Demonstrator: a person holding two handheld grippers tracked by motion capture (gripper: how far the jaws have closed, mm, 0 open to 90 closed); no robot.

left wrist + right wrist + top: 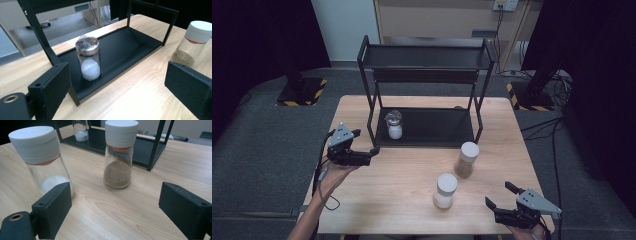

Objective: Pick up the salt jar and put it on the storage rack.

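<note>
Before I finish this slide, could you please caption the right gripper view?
Open right gripper faces two white-capped jars on the wooden table, black rack behind.

In the right gripper view, the shelf rack is running off the top edge, cutting off the small jar on it.
</note>
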